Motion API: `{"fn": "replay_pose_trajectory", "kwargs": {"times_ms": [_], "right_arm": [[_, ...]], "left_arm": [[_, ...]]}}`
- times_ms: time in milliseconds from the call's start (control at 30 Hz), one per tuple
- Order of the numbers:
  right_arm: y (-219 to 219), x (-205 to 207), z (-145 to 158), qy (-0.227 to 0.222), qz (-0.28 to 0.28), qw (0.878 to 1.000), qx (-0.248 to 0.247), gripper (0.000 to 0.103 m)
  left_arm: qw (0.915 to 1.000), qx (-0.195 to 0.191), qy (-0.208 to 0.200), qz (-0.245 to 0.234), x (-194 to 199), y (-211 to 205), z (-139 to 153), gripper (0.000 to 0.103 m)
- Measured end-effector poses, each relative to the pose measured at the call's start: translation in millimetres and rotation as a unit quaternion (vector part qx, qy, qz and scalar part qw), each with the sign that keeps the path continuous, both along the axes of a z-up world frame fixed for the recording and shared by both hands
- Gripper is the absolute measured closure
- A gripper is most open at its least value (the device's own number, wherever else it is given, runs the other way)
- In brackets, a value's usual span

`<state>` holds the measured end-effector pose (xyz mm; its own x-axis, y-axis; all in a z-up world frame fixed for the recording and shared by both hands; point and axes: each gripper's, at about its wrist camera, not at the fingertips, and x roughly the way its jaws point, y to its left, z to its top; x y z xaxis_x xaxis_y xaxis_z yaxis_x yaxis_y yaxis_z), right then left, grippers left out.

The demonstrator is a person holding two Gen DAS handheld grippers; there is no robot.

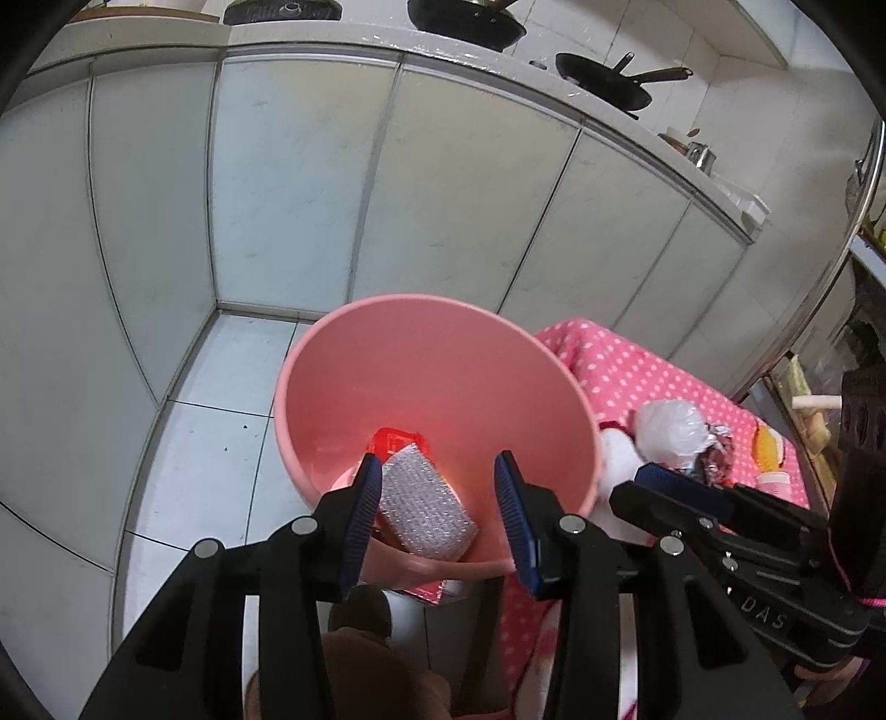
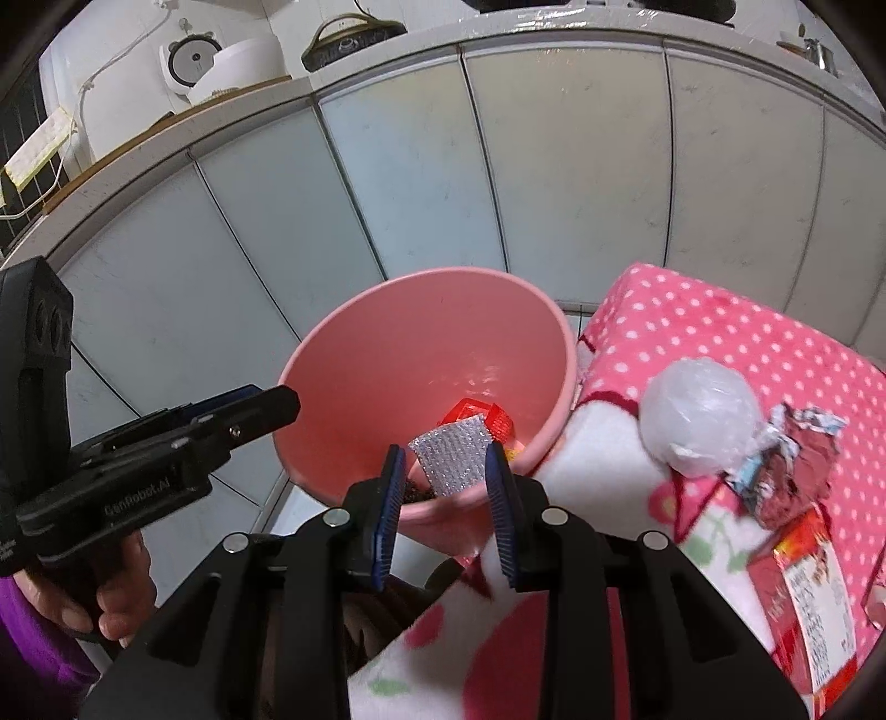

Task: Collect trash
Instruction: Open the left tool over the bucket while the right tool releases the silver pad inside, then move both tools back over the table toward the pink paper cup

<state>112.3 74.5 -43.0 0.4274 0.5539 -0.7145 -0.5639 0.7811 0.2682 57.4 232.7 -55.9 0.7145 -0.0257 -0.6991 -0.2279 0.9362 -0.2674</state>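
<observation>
Pink bin (image 1: 437,365) stands on the tiled floor (image 1: 221,421), against the polka-dot blanket (image 2: 736,332); inside lie a bubble-wrap piece (image 1: 423,507) and a red wrapper (image 1: 396,440). On the blanket: white plastic ball (image 2: 700,412), torn foil wrapper (image 2: 797,465), red printed packet (image 2: 803,603), text unreadable. Left gripper (image 1: 437,515) spread, empty; its side reads "GenRobot.AI". Right gripper (image 2: 446,509) parted, empty; body marked "DAS".

Pale cabinet doors (image 1: 288,183) under a countertop (image 1: 443,50), white tiled floor (image 1: 221,421), perhaps damp.
</observation>
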Motion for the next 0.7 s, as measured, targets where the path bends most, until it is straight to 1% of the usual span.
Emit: {"fn": "replay_pose_trajectory", "kwargs": {"times_ms": [400, 600, 700], "right_arm": [[-53, -34, 20, -0.021, -0.042, 0.999, 0.011, 0.073], [-88, -53, 22, -0.027, -0.07, 0.997, 0.007, 0.073], [-108, -64, 22, -0.026, -0.086, 0.996, 0.009, 0.073]], "left_arm": [[0.999, -0.027, -0.008, -0.035, -11, -33, 19, 0.062], [0.9975, -0.015, -0.011, -0.068, -14, -60, 24, 0.062], [0.9953, -0.008, -0.01, -0.096, -15, -80, 26, 0.062]]}}
